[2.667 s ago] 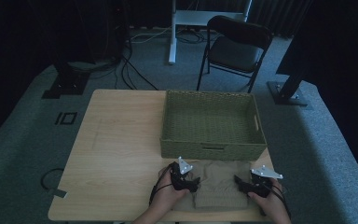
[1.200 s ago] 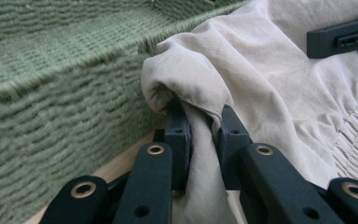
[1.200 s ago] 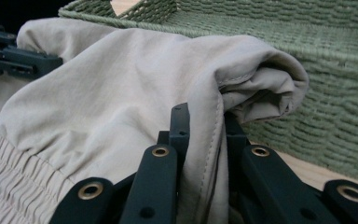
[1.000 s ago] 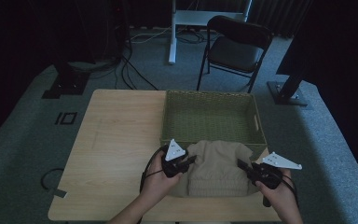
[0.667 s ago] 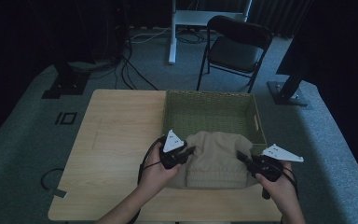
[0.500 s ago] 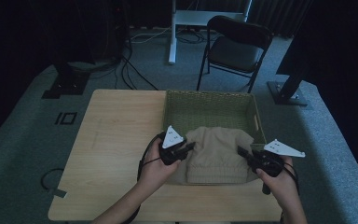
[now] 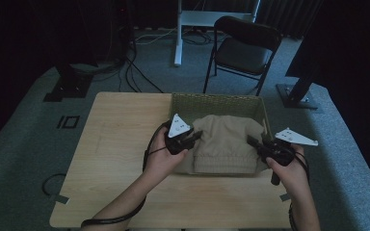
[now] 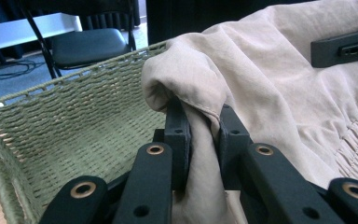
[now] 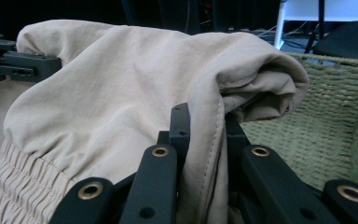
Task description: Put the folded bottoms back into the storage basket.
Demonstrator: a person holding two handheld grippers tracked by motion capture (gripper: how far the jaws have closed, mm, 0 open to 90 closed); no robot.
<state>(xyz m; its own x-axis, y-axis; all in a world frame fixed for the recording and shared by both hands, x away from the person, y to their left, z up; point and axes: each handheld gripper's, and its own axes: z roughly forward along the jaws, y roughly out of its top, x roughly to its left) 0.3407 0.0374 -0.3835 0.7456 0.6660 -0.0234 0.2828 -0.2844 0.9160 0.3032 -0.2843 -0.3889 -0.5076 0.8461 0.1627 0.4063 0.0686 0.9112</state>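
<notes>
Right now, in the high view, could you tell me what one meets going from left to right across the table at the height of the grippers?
Bare table → left gripper → beige garment → right gripper.

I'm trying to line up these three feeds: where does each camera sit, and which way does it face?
High view: above the person's side, looking forward and down at the table; forearms, hands, left gripper, right gripper.
Left gripper view: on the left gripper, looking along its jaws at the cloth and basket.
Right gripper view: on the right gripper, facing the cloth and basket.
Shared: all show cloth and basket.
</notes>
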